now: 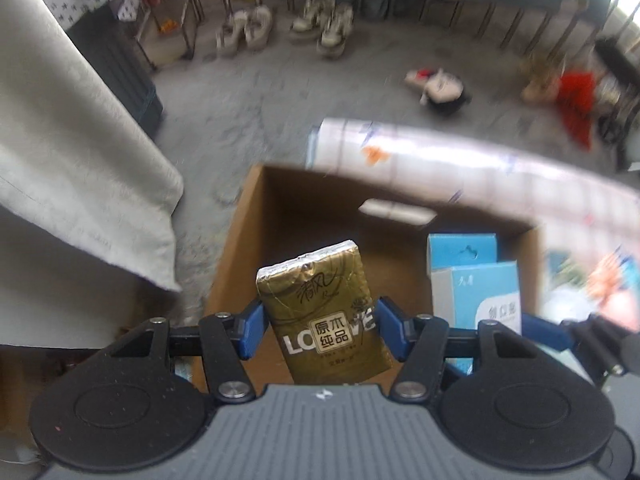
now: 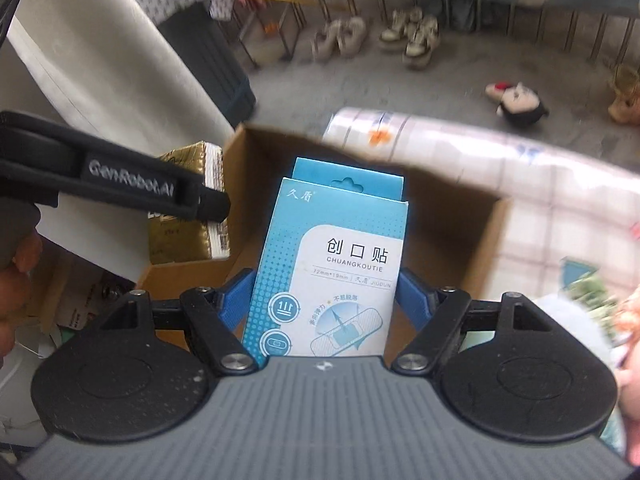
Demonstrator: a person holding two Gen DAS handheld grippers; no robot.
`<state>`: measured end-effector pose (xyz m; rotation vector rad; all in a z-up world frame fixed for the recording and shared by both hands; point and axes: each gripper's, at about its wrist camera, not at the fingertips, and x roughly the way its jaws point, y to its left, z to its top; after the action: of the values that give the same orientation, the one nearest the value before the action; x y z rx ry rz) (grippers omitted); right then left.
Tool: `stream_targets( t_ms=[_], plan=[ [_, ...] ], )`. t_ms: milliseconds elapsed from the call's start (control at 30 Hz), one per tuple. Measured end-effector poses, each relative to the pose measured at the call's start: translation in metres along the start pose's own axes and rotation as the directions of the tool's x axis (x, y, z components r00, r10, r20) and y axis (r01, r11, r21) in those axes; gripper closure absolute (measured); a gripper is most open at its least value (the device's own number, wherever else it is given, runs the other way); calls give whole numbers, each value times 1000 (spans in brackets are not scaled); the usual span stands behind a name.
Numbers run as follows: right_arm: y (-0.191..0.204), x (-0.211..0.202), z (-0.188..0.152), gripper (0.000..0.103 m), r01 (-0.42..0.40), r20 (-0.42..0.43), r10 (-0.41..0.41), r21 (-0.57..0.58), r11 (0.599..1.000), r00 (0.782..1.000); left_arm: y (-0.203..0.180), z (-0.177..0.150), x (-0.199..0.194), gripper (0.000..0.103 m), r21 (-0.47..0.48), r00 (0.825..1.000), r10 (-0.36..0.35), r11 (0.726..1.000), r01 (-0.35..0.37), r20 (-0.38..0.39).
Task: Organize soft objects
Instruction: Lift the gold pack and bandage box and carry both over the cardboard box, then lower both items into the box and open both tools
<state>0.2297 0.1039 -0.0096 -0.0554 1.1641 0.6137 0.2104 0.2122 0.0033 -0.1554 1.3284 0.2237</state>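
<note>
My left gripper [image 1: 318, 328] is shut on a gold tissue pack [image 1: 320, 308], its blue pads pressing both sides. The pack hangs over an open cardboard box [image 1: 256, 216] on the floor. My right gripper [image 2: 324, 300] is shut on a blue and white plaster box [image 2: 328, 264], also above the cardboard box [image 2: 256, 144]. The plaster box [image 1: 476, 280] shows at the right in the left wrist view. The gold tissue pack [image 2: 188, 208] and the left gripper's black strap [image 2: 120, 184] show at the left in the right wrist view.
A white cloth-covered table edge [image 1: 80, 168] stands left of the box. A glossy printed package [image 1: 460, 160] lies behind it. On the grey floor further off sit a plush doll [image 1: 440, 88], several pairs of shoes [image 1: 280, 28] and a red cloth [image 1: 576, 100].
</note>
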Motion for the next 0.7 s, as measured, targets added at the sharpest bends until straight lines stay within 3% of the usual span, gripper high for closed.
stream_targets(
  t_ms=[133, 267, 433, 500, 700],
  plan=[
    [18, 43, -8, 28, 38, -55, -36, 30, 999, 998, 12, 0, 32, 43, 64, 998, 26, 998, -22, -59],
    [20, 69, -24, 28, 69, -73, -65, 55, 996, 995, 12, 0, 50, 43, 97, 997, 22, 995, -15, -71],
    [4, 89, -38, 28, 102, -70, -96, 93, 990, 993, 9, 9, 70, 40, 129, 999, 24, 991, -18, -39],
    [-2, 102, -40, 28, 109, -66, -102, 114, 988, 993, 10, 13, 75, 30, 125, 1000, 17, 992, -15, -16],
    [-14, 138, -40, 28, 115, -80, -104, 148, 982, 991, 14, 23, 80, 29, 95, 1000, 4, 995, -6, 18]
  ],
)
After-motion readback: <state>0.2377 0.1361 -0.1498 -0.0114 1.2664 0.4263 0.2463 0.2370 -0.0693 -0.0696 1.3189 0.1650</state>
